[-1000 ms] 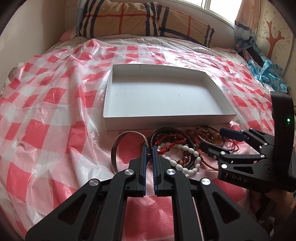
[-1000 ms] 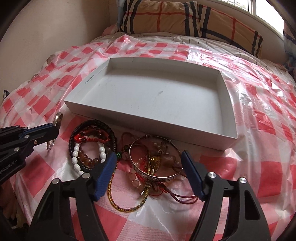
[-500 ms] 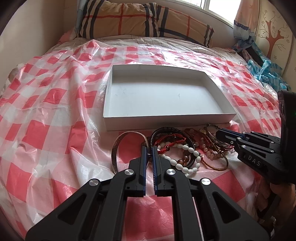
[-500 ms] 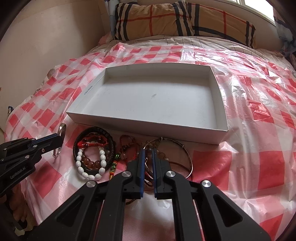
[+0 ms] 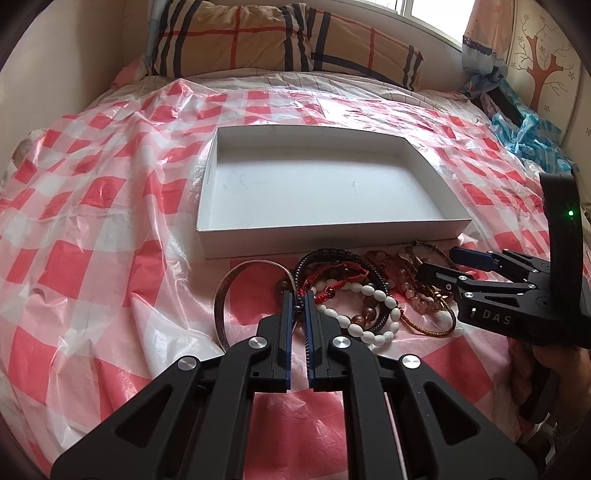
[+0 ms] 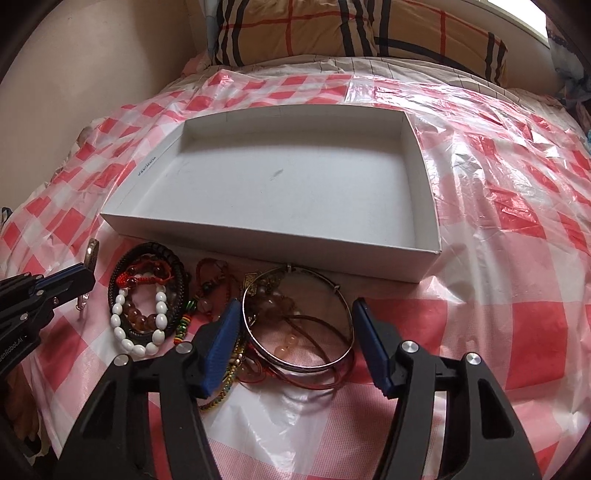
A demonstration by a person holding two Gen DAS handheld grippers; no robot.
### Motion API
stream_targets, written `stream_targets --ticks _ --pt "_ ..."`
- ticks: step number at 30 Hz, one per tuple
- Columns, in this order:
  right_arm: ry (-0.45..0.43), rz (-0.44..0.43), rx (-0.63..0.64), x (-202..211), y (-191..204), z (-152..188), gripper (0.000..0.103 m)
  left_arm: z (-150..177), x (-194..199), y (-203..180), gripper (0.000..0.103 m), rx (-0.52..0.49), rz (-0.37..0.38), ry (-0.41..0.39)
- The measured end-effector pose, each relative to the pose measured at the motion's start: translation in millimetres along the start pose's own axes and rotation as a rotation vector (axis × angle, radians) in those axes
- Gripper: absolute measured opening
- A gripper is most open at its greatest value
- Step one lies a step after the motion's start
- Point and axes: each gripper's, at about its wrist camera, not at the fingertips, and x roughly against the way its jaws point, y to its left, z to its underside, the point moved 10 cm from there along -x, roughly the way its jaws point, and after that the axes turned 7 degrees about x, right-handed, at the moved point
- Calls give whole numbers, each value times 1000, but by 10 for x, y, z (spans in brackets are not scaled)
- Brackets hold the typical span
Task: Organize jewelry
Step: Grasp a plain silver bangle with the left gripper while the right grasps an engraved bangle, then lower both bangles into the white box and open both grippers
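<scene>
A pile of bracelets lies on the checked sheet in front of an empty white box [image 5: 448, 221] [image 6: 430, 221]. It includes a white bead bracelet [image 5: 373, 295] [image 6: 120, 325], a black braided band [image 6: 181, 273], a copper bangle [image 5: 221, 291] and a silver bangle [image 6: 291, 365]. My left gripper [image 5: 299, 295] is shut on the near rim of the copper bangle. It also shows in the right wrist view [image 6: 74, 280]. My right gripper [image 6: 295, 317] is open, its fingers either side of the silver bangle; it also shows in the left wrist view [image 5: 443, 264].
The red-and-white plastic sheet [image 5: 92, 221] covers a bed. Plaid pillows [image 5: 280, 40] [image 6: 354, 33] lie at the far end. A wall [image 6: 92, 55] runs along the left. Blue cloth [image 5: 532, 129] is bunched at the right edge.
My right gripper was open, shut half a second ago, and is now open again around the silver bangle. The left gripper has stayed shut in place.
</scene>
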Motion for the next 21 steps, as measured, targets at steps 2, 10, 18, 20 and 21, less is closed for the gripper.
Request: stream_targets --ticks 2,10,18,20,21 --pt "-35 5 2 84 9 -29 60 -10 11 1 6 0 -3 -5" --pt "-165 38 33 436 102 -298 60 -152 130 -35 6 -9 -6 -54" --pt "-199 58 56 448 108 -500 60 -361 177 -223 6 -48 3 -109" --pt "-200 58 57 406 104 -525 60 -430 158 -254 6 -54 2 -122" --pt "-201 59 58 383 101 -543 60 -471 143 -265 6 -56 1 -128"
